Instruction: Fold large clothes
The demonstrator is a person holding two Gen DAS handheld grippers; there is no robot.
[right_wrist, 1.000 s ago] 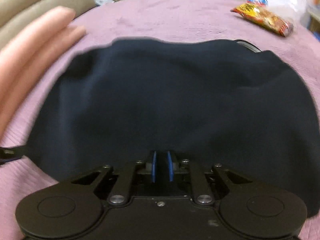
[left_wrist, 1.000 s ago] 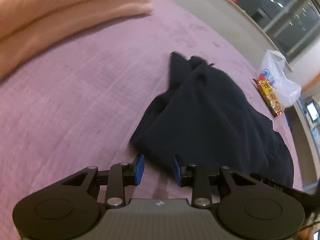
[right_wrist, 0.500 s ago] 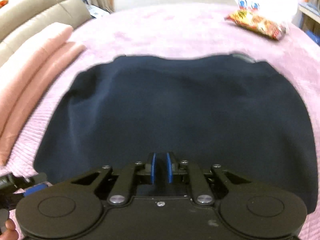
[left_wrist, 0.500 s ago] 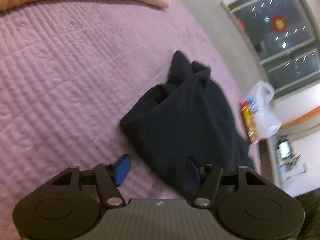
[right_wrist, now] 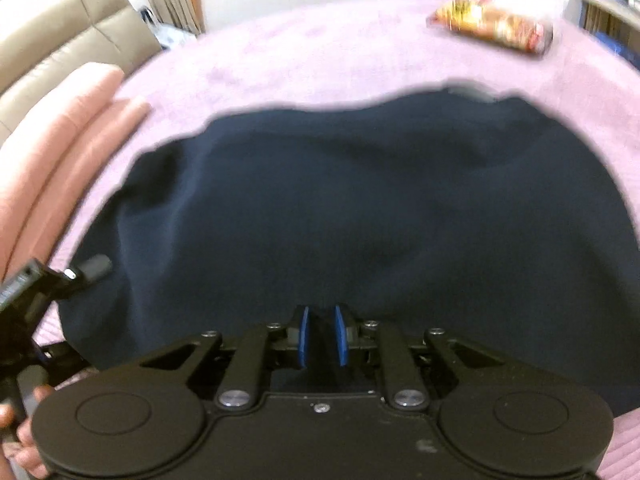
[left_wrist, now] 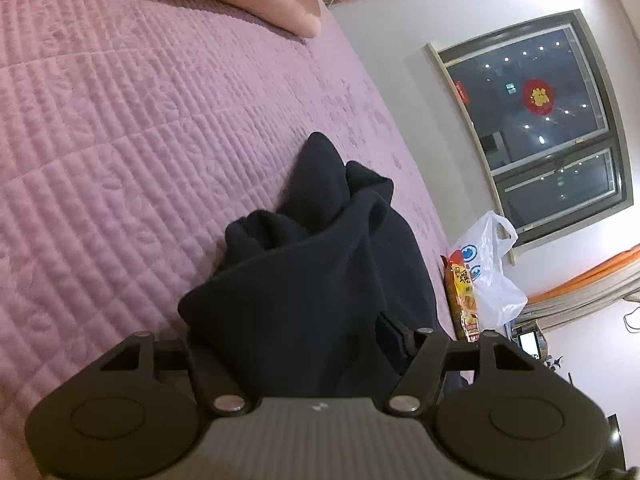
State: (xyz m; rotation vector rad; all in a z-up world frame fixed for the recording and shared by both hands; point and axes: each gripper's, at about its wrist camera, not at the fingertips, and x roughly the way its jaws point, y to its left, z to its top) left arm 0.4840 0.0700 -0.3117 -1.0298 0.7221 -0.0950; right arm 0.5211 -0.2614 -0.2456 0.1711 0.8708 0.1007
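While the soft navy garment lies in a broad rounded slab on the ribbed, quilted mauve bedspread, the right gripper pinches its near hem between 2 blue pads. The left gripper is closing, jaws wide around a bunched corner, not clamping yet.

Little can be read. The snack packet near the bed's far edge carries large yellow characters, too small to make out. A round red window decoration bears a golden character, illegible. The white plastic bag shows blue printed circles only.
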